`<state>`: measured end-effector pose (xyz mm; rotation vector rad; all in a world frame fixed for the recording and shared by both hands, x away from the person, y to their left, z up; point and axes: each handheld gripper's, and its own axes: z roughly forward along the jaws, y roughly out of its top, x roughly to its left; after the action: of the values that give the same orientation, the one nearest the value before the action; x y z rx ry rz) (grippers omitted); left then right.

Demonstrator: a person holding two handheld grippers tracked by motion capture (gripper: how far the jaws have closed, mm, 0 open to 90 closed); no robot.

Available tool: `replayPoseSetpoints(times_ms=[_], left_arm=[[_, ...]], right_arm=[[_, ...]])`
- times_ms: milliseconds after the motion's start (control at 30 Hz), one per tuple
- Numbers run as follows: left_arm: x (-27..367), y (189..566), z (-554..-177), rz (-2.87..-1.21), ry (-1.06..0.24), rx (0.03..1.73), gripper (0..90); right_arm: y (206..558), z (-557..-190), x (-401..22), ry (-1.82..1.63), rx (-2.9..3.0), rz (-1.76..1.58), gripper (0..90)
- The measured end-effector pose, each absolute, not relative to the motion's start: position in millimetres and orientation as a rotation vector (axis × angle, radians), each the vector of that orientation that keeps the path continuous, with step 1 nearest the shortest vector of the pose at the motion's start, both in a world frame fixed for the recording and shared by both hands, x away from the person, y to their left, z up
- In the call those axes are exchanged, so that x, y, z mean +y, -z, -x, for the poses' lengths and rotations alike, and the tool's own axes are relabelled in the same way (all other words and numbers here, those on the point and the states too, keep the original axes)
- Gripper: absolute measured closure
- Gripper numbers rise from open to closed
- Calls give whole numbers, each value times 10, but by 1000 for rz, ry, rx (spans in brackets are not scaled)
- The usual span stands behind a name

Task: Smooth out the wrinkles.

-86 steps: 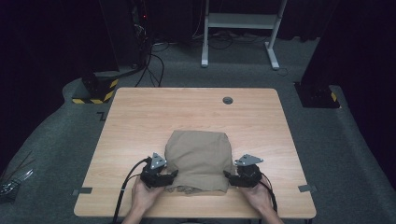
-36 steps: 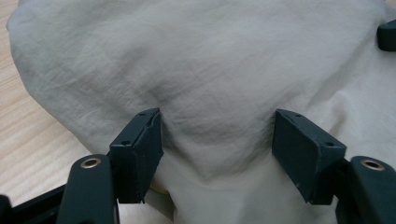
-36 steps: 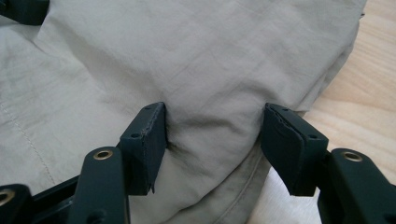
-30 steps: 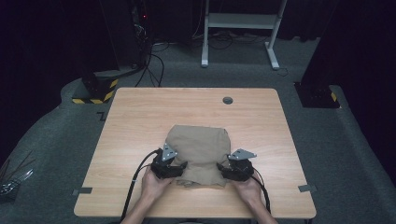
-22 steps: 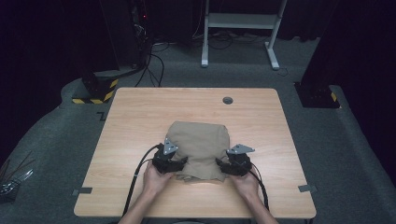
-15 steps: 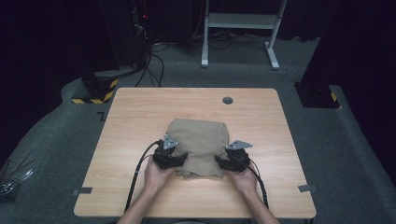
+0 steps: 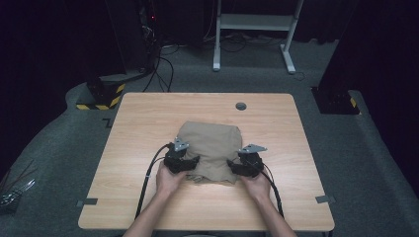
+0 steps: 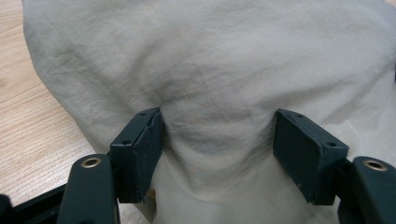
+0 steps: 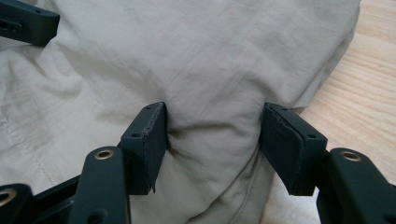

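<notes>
A folded tan cloth [image 7: 210,143] lies in a thick bundle on the middle of the wooden table [image 7: 148,118]. At the bundle's near left corner, my left gripper [image 7: 190,163] has its jaws wide around a fat fold. In the left gripper view the cloth [image 8: 210,60] bulges between the pads of the left gripper [image 8: 217,140], and creases run to both of them. My right gripper [image 7: 234,167] grips the near right corner the same way. The right gripper view has the cloth [image 9: 187,56] pinched in the right gripper [image 9: 212,140], with a jaw of the left gripper [image 9: 28,21] at top left.
A round cable hole [image 7: 240,105] sits near the table's far edge. Bits of tape [image 7: 89,202] mark the near corners. Beyond the table stand a white desk frame [image 7: 252,22] and a black-and-yellow base [image 7: 101,96] with cables on the grey floor.
Both hands have pushed away from the person with the cloth's near edge in the jaws. The bundle now lies shorter and farther up the table.
</notes>
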<state>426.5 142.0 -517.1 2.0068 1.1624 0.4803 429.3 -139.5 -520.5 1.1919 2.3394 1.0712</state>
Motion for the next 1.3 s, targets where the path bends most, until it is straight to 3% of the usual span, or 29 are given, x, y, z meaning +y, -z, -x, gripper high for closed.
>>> replayPoseSetpoints(times_ms=[400,633,1300], left_arm=[[1553,5023,-4180,-1941,-440,1171,331],[1669,4873,-4023,-1917,-460,1137,331],[2067,4764,-3699,-1827,-494,1177,310]], right_arm=[[5092,-4267,-1458,-1105,2329,-1183,412],[4900,-4155,-1571,-1207,2275,-1152,419],[4804,-3915,-1882,-1239,2235,-1135,423]])
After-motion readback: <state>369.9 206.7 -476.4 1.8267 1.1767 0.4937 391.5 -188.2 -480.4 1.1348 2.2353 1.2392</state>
